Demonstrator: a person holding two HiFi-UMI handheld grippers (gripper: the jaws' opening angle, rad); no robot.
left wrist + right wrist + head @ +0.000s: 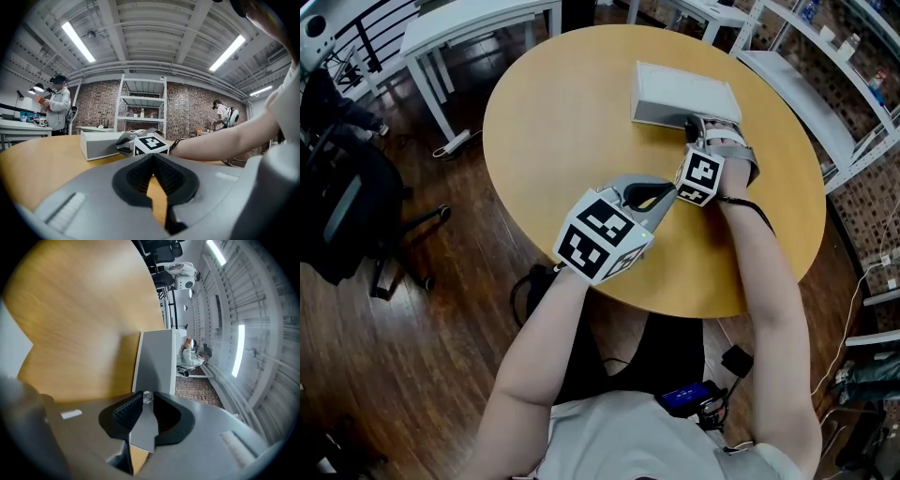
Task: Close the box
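Box (684,94) sat on the counter (562,122), right tool (146,399) clamped on its edge, seemingly pressing it closed; left tool (152,159) pinched together, idle.

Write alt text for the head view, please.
A person seen from above holds a gripper in each hand over a round wooden table. The right gripper is at the near edge of a white box, which looks closed; the left gripper is nearer the person, empty.
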